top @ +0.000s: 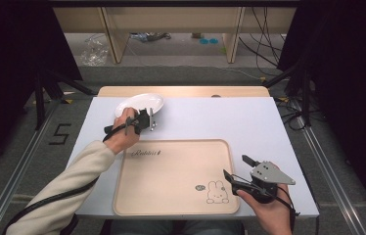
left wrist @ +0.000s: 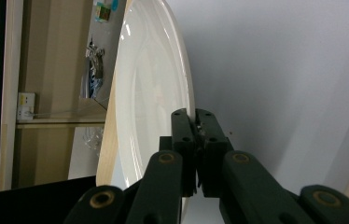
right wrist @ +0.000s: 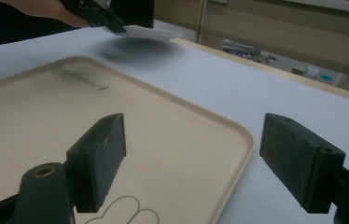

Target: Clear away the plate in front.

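With my left gripper [left wrist: 195, 122] clamped on the white plate's [top: 139, 104] near rim, the plate hangs raised above the table's [top: 249, 120] far-left corner. Grasp complete. Remaining, I judge: transfer onto the beige tray [top: 171, 176]. My right gripper [top: 235, 169] waits, jaws apart, at the tray's edge.

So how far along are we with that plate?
Done: the left gripper is clamped on the round white plate's rim and has it off the table. In hand: carrying it. Left: setting it on the beige rectangular tray, probably; the right gripper waits open.
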`<state>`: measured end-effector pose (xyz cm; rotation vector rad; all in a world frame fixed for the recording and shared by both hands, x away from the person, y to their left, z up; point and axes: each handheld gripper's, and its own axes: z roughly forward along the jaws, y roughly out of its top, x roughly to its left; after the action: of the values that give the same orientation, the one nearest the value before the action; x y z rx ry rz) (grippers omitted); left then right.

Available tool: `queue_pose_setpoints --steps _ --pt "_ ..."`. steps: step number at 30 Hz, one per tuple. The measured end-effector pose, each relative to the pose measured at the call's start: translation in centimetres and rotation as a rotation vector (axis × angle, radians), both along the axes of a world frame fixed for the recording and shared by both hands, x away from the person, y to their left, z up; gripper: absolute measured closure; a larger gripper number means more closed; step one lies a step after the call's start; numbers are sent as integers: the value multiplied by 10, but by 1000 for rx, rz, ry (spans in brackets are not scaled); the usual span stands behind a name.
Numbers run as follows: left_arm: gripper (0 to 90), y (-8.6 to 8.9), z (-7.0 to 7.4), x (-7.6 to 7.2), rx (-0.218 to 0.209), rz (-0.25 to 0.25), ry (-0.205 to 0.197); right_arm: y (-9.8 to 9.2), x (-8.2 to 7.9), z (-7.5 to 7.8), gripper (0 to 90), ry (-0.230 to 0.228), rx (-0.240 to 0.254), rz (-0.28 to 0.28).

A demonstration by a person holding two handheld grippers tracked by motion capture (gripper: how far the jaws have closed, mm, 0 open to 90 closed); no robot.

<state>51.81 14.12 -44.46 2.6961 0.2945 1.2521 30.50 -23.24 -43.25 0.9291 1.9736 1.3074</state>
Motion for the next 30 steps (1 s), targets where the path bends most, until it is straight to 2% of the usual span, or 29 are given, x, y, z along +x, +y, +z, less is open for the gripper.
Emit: queue_pose_setpoints --steps 3,12,16,21,30 --pt "880 0 2 -3 22 -16 -20 0 0 0 236 -3 1 -2" --pt "878 -1 7 -13 35 -39 -36 1 1 -1 236 -12 10 -1" --pt "877 -1 10 -17 28 -47 -50 0 0 0 236 -3 3 -1" --pt "877 -1 13 -24 18 -61 -65 1 1 -1 236 -13 11 0" --pt "876 -3 18 -35 21 -80 -88 1 0 0 236 -15 12 -3"
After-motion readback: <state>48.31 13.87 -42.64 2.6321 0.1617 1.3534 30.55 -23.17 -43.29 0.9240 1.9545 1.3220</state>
